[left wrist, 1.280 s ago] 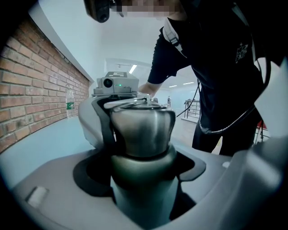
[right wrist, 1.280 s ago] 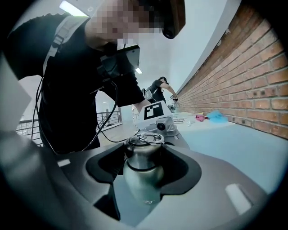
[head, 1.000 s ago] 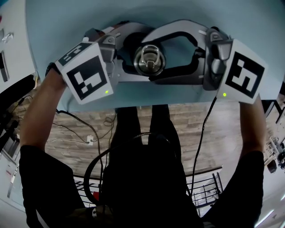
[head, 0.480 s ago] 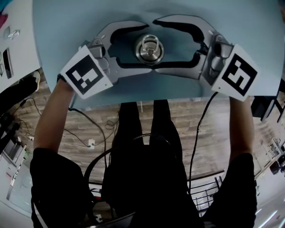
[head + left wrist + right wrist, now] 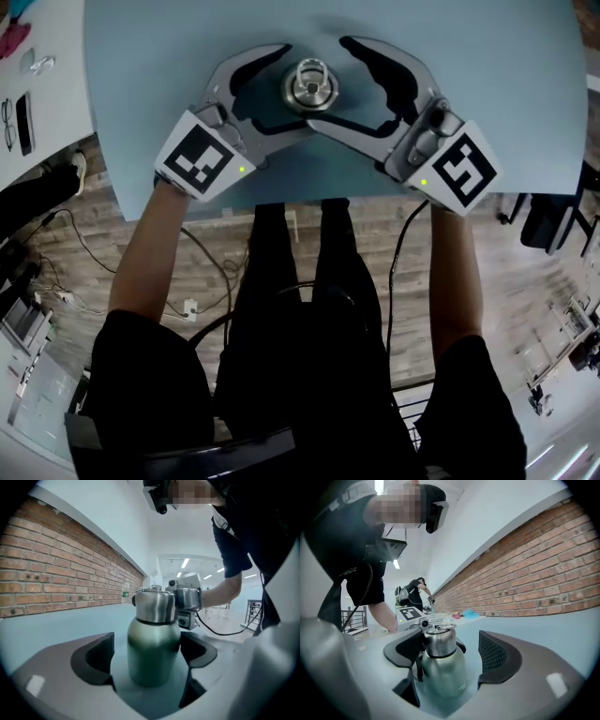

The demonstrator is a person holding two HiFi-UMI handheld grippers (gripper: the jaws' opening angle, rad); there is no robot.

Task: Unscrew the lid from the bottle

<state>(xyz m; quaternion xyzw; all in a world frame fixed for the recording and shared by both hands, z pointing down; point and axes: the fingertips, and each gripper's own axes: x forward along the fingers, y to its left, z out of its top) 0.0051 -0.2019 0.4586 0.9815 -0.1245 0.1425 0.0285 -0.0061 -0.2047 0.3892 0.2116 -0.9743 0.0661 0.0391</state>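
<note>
Around the bottle on the tabletop, poises left tool and right tool just opened wide, gripping nothing; lid on, unscrewing seemingly ahead.

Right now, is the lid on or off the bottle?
On. The steel lid sits on the upright green bottle; whether loosened, cannot tell.
</note>
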